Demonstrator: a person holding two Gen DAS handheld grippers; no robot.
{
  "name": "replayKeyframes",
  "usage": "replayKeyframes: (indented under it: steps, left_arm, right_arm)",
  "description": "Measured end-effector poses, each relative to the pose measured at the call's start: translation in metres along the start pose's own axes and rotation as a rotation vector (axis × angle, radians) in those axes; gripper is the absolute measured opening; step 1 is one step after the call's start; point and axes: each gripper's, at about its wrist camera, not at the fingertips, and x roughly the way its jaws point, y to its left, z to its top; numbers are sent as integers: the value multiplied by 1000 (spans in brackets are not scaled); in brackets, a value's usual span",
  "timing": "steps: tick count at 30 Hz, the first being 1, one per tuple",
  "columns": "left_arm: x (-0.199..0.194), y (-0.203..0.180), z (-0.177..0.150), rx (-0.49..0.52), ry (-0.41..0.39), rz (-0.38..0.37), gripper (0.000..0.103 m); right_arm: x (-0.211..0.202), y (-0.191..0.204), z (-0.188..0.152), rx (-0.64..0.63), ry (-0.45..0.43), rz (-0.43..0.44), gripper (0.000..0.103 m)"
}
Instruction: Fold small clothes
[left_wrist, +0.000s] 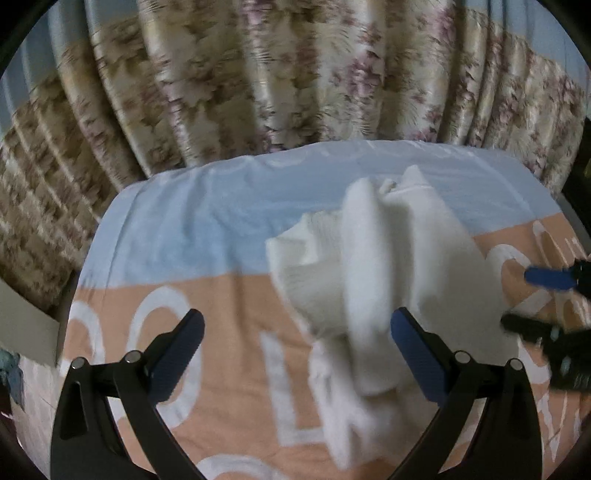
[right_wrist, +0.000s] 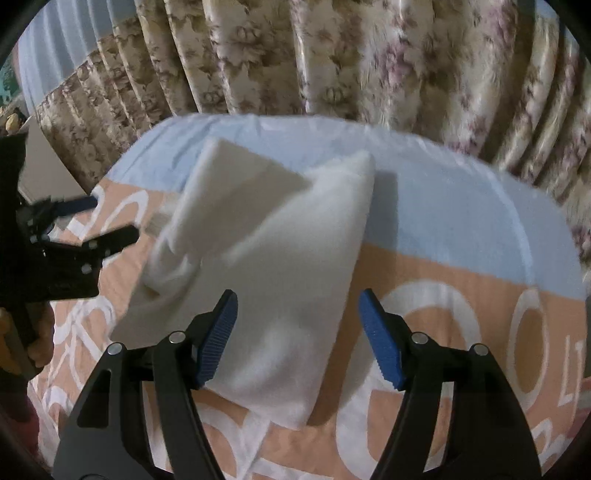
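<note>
A small white knitted garment (left_wrist: 373, 280) lies bunched and partly folded on a bed cover (left_wrist: 192, 240) of light blue and peach with white letters. It also shows in the right wrist view (right_wrist: 280, 266), where the bed cover (right_wrist: 461, 229) lies under it. My left gripper (left_wrist: 297, 350) is open, its blue pads to either side of the garment's near end. My right gripper (right_wrist: 299, 339) is open just above the garment's near edge. The right gripper shows at the right edge of the left wrist view (left_wrist: 532, 299), and the left gripper at the left edge of the right wrist view (right_wrist: 107, 218), both open.
A floral curtain (left_wrist: 258, 81) hangs right behind the bed; it also fills the top of the right wrist view (right_wrist: 369, 62). A pale board (left_wrist: 26, 328) stands at the bed's left side. The bed's far edge runs along the curtain.
</note>
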Motion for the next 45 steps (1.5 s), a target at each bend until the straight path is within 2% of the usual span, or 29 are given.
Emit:
replayKeyframes:
  steps: [2, 6, 7, 8, 9, 10, 11, 13, 14, 17, 21, 23, 27, 33, 34, 36, 37, 38, 39, 40, 41, 45]
  left_arm:
    - [11, -10, 8, 18, 9, 6, 102]
    - [26, -17, 15, 24, 25, -35, 99]
    - [28, -20, 15, 33, 26, -46, 87]
    - [31, -23, 15, 42, 33, -54, 67]
    - [37, -24, 15, 47, 57, -66, 58]
    - [41, -24, 13, 45, 77, -74, 39]
    - [44, -24, 11, 41, 89, -79, 31]
    - [45, -19, 7, 41, 88, -91, 27]
    - [44, -16, 6, 41, 87, -103, 25]
    - [38, -12, 1, 49, 83, -113, 21]
    - [30, -16, -7, 125, 70, -72, 18]
    - [24, -20, -14, 172, 59, -46, 17]
    - [17, -24, -26, 235, 42, -2, 17]
    - [18, -24, -34, 260, 28, 11, 20]
    - [18, -24, -33, 259, 27, 15, 23]
    - [15, -23, -31, 250, 21, 43, 48]
    - [11, -22, -31, 248, 10, 54, 68]
    - [5, -20, -32, 246, -6, 50, 72]
    - [1, -18, -33, 241, -6, 38, 72]
    - [-3, -16, -34, 230, -2, 24, 72]
    - [-8, -13, -34, 214, 1, 10, 72]
    - [-31, -15, -49, 150, 10, -87, 75]
  right_arm:
    - [4, -2, -7, 13, 11, 9, 69]
    - [13, -1, -19, 15, 41, 22, 66]
    - [15, 1, -20, 10, 48, 25, 63]
    - [17, 2, -22, 5, 51, 24, 59]
    - [18, 1, -22, 4, 54, 23, 56]
    - [21, 0, -22, 8, 58, 25, 50]
    - [22, -1, -23, 14, 57, 28, 42]
    - [23, -4, -24, 18, 55, 38, 32]
    - [23, -4, -24, 14, 49, 42, 29]
    - [21, -4, -27, 6, 42, 38, 27]
    - [16, 7, -28, -56, 20, -4, 21]
    - [12, 12, -26, -103, 8, -33, 17]
    - [11, 27, -25, -215, 33, -79, 16]
    - [15, 37, -34, -274, 54, -113, 15]
    - [16, 38, -35, -284, 49, -128, 17]
    - [15, 38, -35, -280, 44, -117, 26]
    - [12, 35, -33, -271, 38, -106, 28]
    - [6, 31, -30, -251, 25, -84, 35]
    - [1, 28, -27, -233, 14, -64, 39]
    - [-4, 24, -24, -215, 3, -53, 49]
    - [-8, 20, -20, -197, -7, -47, 54]
    - [-2, 5, -4, -172, 4, -76, 54]
